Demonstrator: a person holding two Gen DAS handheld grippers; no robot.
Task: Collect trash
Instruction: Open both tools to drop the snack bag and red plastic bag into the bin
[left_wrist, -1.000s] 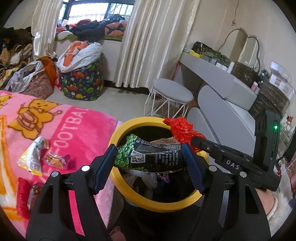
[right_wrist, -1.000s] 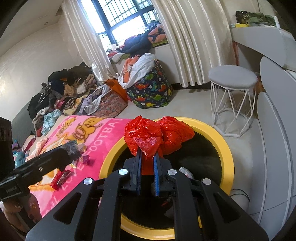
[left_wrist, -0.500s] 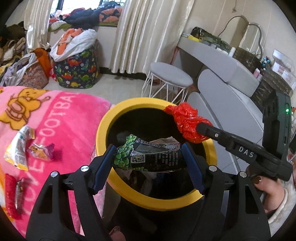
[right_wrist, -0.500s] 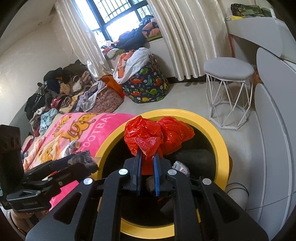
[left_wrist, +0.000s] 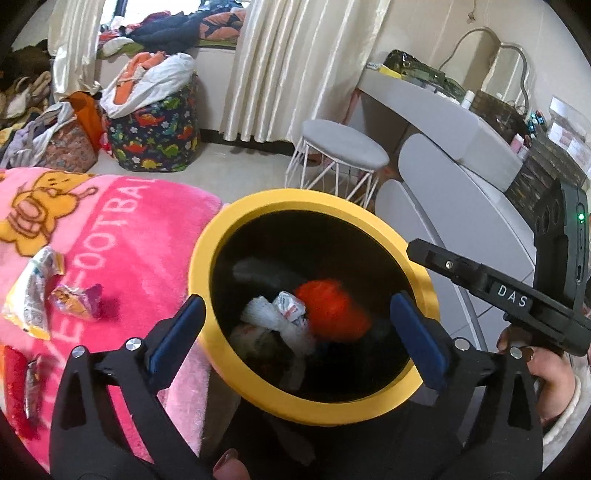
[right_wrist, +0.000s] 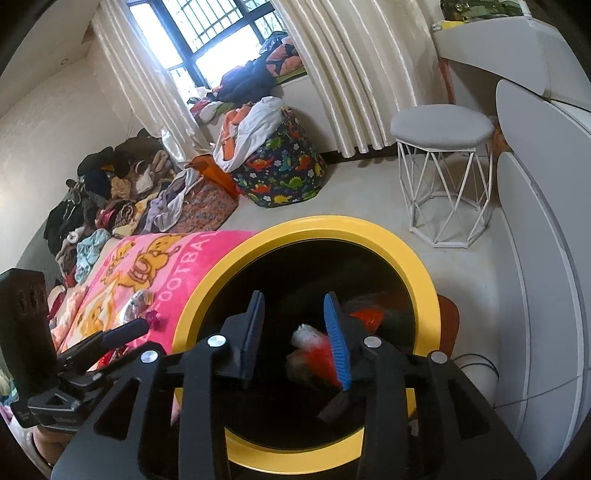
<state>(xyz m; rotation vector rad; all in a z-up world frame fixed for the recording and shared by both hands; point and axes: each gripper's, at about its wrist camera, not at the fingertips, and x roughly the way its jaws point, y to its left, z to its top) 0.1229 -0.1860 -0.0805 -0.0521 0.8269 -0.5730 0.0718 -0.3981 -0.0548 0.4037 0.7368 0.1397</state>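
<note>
A yellow-rimmed black trash bin (left_wrist: 240, 218) stands beside the pink blanket (left_wrist: 122, 236); it also shows in the right wrist view (right_wrist: 406, 254). My left gripper (left_wrist: 295, 332) is open and empty above the bin. My right gripper (right_wrist: 295, 325) is open and empty above the bin, and also shows in the left wrist view (left_wrist: 436, 258). A red plastic bag (left_wrist: 332, 310) lies inside the bin with white crumpled trash (left_wrist: 280, 317). Several wrappers (left_wrist: 33, 295) lie on the blanket, with a small purple one (left_wrist: 75, 301).
A grey stool with white wire legs (left_wrist: 343, 151) stands behind the bin. A grey dressing table (left_wrist: 443, 122) is at the right. A dinosaur-print laundry bag (left_wrist: 155, 129) and piles of clothes (right_wrist: 110, 192) lie by the window and curtains.
Both grippers opened. The green and black wrapper left my left gripper and the red bag left my right gripper; the red bag now lies in the bin.
</note>
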